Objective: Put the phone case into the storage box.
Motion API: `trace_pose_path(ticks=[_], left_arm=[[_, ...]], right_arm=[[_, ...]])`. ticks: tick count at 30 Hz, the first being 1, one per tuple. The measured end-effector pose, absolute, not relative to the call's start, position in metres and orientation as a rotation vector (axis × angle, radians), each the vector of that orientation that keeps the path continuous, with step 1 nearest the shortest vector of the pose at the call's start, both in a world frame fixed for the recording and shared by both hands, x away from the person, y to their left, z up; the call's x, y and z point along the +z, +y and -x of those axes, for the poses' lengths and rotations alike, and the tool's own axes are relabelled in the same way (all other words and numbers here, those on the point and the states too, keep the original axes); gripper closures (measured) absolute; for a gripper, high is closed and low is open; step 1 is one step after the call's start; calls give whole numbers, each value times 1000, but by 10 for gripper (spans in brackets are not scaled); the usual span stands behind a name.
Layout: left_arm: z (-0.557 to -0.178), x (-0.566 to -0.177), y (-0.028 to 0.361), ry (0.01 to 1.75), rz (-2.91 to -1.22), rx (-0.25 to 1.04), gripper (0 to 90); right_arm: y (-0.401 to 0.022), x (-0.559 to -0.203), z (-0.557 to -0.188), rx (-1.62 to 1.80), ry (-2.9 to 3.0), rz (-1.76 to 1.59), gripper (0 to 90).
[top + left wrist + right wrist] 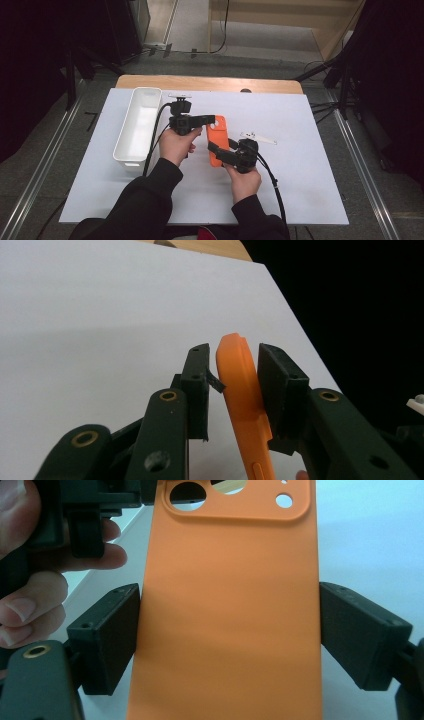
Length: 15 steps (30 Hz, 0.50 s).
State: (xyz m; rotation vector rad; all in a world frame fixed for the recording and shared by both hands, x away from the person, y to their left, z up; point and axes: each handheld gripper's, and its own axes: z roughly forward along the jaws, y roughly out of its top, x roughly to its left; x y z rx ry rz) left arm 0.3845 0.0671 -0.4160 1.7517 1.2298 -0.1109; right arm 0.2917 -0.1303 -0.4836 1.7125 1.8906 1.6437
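Observation:
An orange phone case [218, 137] is held up above the white table sheet [300, 190]. My right gripper [216, 150] clamps it across its width, one pad on each long side of the orange phone case [225, 605], with the right gripper [230, 630] seen from behind the case's back. My left gripper [212, 120] reaches in at the case's top end near the camera cutouts. In the left gripper view the case's edge [240, 385] stands between the left gripper's [232, 365] jaws. One pad lies against it and a narrow gap remains at the other.
A long white bin [137, 125] stands at the left of the sheet. A small white part [257, 137] lies to the right of the grippers. Another white piece [180, 95] sits near the sheet's far edge. Bare sheet spreads to the right and front.

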Motion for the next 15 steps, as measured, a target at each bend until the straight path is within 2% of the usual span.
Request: trace_pose_path(ticks=[15], left_arm=[[-381, -415, 62, 1217, -1726, -96, 739]], right_arm=[[-128, -484, -291, 1634, 1889, -1702, 135]])
